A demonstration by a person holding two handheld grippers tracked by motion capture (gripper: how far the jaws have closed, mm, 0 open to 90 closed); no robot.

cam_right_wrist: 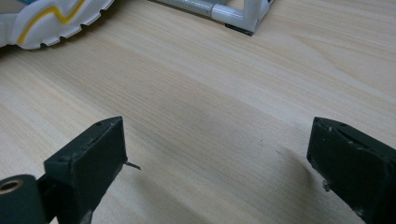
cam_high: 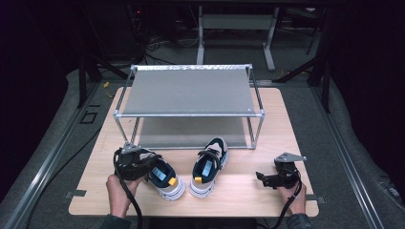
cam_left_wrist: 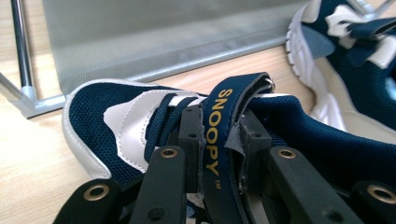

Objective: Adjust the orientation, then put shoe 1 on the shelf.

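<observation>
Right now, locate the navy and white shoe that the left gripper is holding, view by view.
High view: the navy and white shoe lies lower left of centre, at the left gripper.
Left gripper view: centre, its SNOOPY strap clamped between the jaws.
Right gripper view: I cannot find it.
Shared landmark: the grey metal-framed shoe rack.
</observation>
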